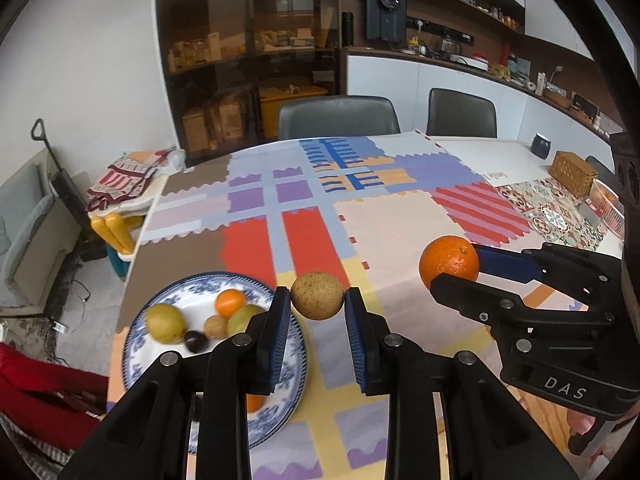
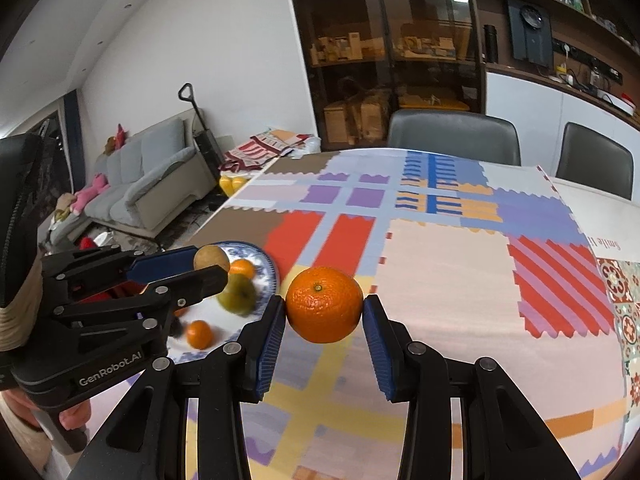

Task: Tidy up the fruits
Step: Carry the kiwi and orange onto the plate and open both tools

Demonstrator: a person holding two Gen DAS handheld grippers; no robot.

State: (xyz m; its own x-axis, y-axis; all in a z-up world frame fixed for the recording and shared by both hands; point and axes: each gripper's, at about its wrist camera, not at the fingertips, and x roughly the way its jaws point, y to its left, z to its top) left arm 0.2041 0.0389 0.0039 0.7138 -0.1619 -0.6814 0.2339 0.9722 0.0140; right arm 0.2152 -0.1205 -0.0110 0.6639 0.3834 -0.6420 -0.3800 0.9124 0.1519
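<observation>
My left gripper (image 1: 318,300) is shut on a round speckled brown fruit (image 1: 317,295) and holds it above the tablecloth, just right of a blue-and-white plate (image 1: 288,396). The plate holds several fruits: a yellow-green one (image 1: 165,322), a small orange (image 1: 230,302), a dark plum (image 1: 196,341). My right gripper (image 2: 324,308) is shut on a large orange (image 2: 324,305), held above the cloth. In the right wrist view the left gripper (image 2: 210,266) with the brown fruit (image 2: 211,259) is over the plate (image 2: 269,266). The right gripper also shows in the left wrist view (image 1: 454,266).
A patchwork tablecloth (image 1: 400,220) covers the table. A woven box (image 1: 573,173), a dark cup (image 1: 541,146) and a clear container (image 1: 608,204) stand at the far right. Two grey chairs (image 1: 338,117) stand behind the table. The table's left edge runs beside the plate.
</observation>
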